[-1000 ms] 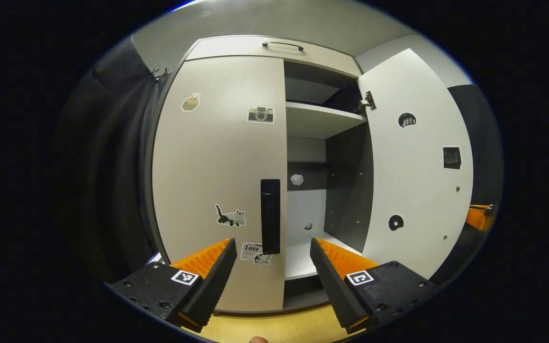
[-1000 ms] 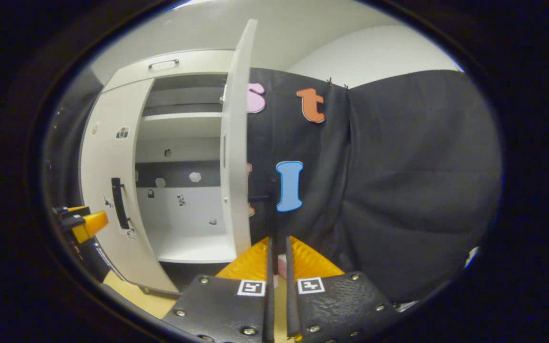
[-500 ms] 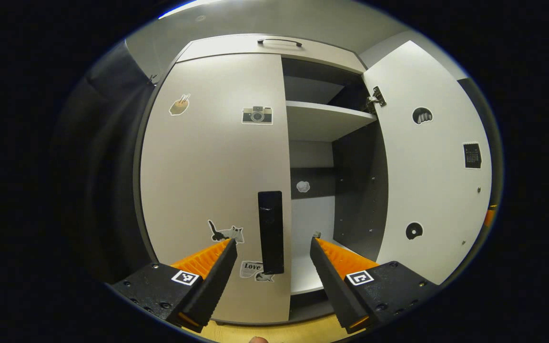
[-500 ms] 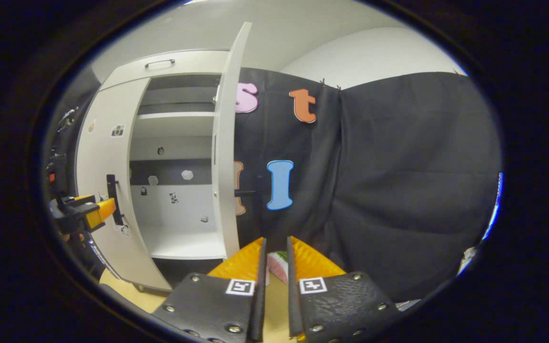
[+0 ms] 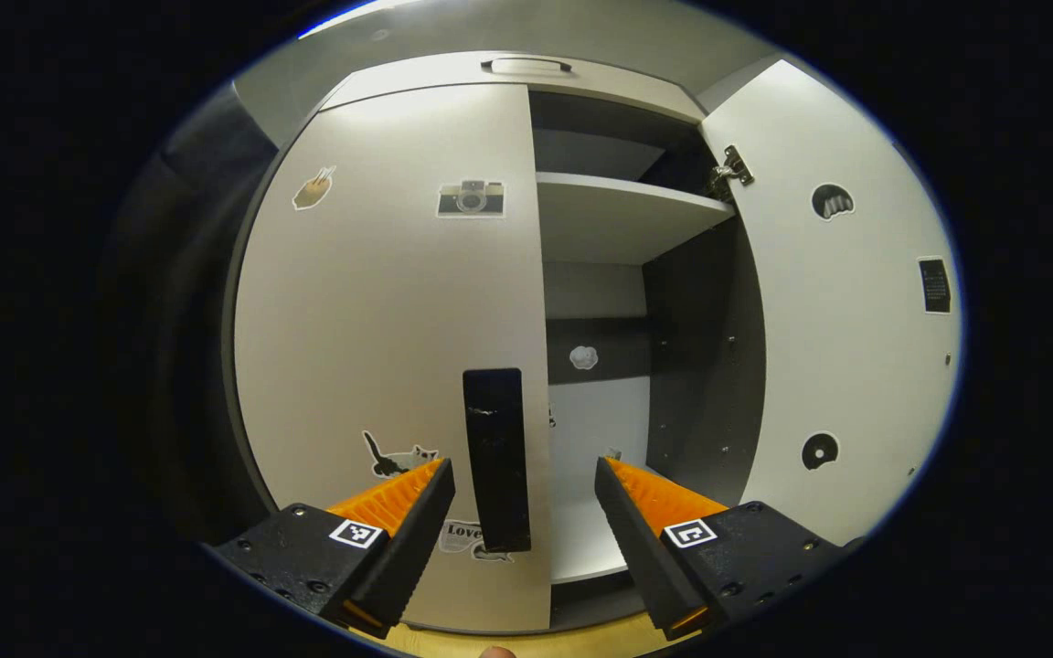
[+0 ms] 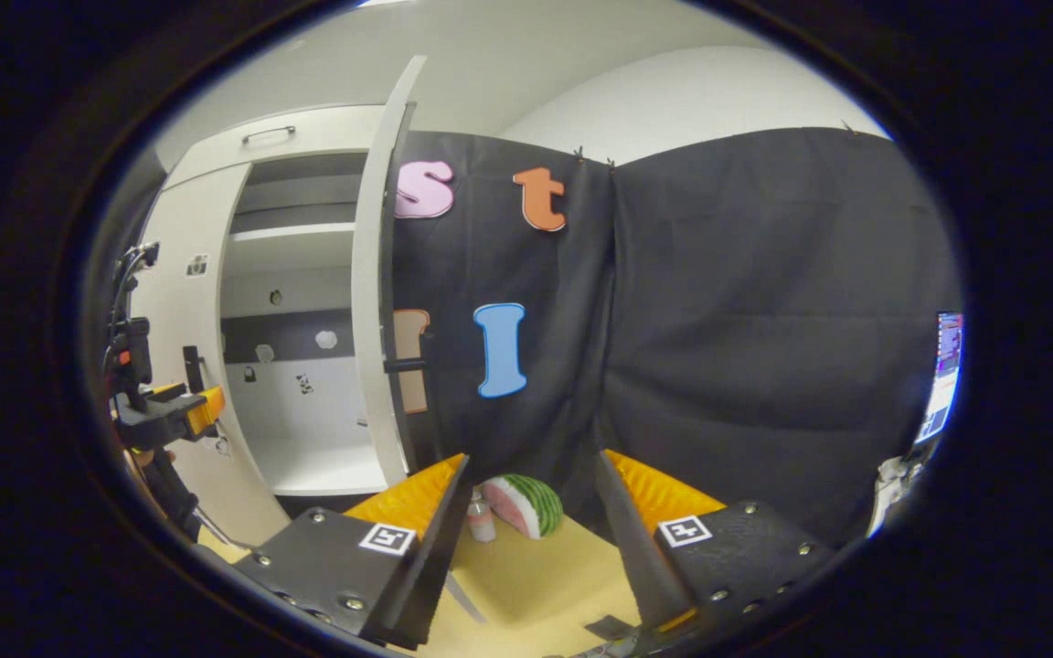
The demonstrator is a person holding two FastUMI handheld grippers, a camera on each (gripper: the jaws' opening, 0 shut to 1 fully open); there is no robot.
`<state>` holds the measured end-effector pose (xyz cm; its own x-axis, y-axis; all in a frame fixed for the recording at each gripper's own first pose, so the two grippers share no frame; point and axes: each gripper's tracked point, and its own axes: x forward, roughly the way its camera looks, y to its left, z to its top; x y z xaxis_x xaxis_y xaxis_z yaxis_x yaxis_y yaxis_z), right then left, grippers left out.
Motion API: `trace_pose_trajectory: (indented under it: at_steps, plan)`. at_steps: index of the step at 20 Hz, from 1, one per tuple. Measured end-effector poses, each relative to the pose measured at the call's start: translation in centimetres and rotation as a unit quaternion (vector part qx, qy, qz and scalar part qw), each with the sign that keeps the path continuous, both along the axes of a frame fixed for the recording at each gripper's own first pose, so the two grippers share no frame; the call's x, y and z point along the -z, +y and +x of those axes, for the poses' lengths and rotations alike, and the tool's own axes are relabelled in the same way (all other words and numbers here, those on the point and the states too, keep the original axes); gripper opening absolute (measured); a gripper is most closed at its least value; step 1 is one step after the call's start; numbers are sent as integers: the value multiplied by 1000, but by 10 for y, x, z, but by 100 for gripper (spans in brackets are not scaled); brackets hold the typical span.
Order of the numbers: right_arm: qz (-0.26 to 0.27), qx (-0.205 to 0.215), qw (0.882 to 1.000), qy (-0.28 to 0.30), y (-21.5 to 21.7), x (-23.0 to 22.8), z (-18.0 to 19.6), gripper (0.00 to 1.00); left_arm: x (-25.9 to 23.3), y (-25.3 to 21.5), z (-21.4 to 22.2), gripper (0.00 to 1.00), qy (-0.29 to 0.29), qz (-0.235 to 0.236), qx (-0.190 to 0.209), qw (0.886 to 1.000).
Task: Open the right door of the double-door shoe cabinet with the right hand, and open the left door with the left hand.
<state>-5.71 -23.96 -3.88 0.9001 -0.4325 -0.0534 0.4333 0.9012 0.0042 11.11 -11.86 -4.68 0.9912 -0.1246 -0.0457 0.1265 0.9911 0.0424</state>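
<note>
The handle sits on the left door, left of the open compartment, right door beyond.

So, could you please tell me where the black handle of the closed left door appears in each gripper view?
Left gripper view: the black handle stands upright at lower centre, on the left door, near its right edge.
Right gripper view: the same handle is small, at far left, mid-height.
Shared landmark: the open right door, seen edge-on in the right gripper view.

right door swung wide — right bay open
</note>
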Motion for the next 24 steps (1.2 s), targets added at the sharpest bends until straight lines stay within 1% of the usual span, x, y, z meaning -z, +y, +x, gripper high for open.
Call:
trace_pose_trajectory:
  at_steps: [3, 4, 5, 6, 7, 8, 9, 10, 11, 12, 14, 18, 19, 21, 24]
  plan:
    - [2, 19, 1000, 7, -11, 3, -11, 74, 8, 2, 15, 96, 11, -3, -17, 1000]
    - [4, 26, 1000, 8, -14, 5, -13, 81, 10, 4, 18, 94, 13, -2, -24, 1000]
    - [6, 32, 999, 10, -18, 6, -16, 74, 12, 6, 22, 93, 16, -1, -32, 999]
    - [9, 38, 999, 11, -20, 8, -16, 74, 15, 12, 24, 89, 20, 2, -46, 999]
    - [13, 42, 999, 12, -22, 10, -19, 74, 13, 15, 24, 80, 17, 3, -57, 998]
    - [16, 46, 999, 14, -23, 12, -18, 74, 13, 16, 25, 76, 15, 1, -60, 998]
    - [19, 50, 998, 15, -25, 14, -20, 81, 14, 17, 26, 64, 15, 0, -63, 998]
    - [22, 53, 998, 15, -25, 16, -21, 81, 16, 19, 26, 61, 18, -5, -66, 998]
    - [25, 54, 998, 16, -25, 18, -23, 81, 12, 19, 23, 36, 14, -11, -65, 998]
    - [29, 55, 998, 17, -24, 19, -23, 81, 15, 19, 25, 36, 18, -7, -64, 998]
    - [35, 53, 998, 21, -21, 24, -21, 82, 15, 19, 24, 33, 21, -2, -58, 998]
    - [35, 45, 998, 25, -9, 26, -19, 82, 16, 19, 22, 19, 27, -4, -42, 999]
    - [33, 43, 998, 26, -5, 26, -21, 82, 16, 20, 21, 17, 28, -5, -40, 999]
    - [29, 43, 998, 26, 0, 25, -21, 82, 16, 20, 18, 15, 28, -9, -34, 999]
    - [26, 42, 998, 27, 11, 27, -20, 82, 18, 21, 16, 15, 31, -12, -16, 999]
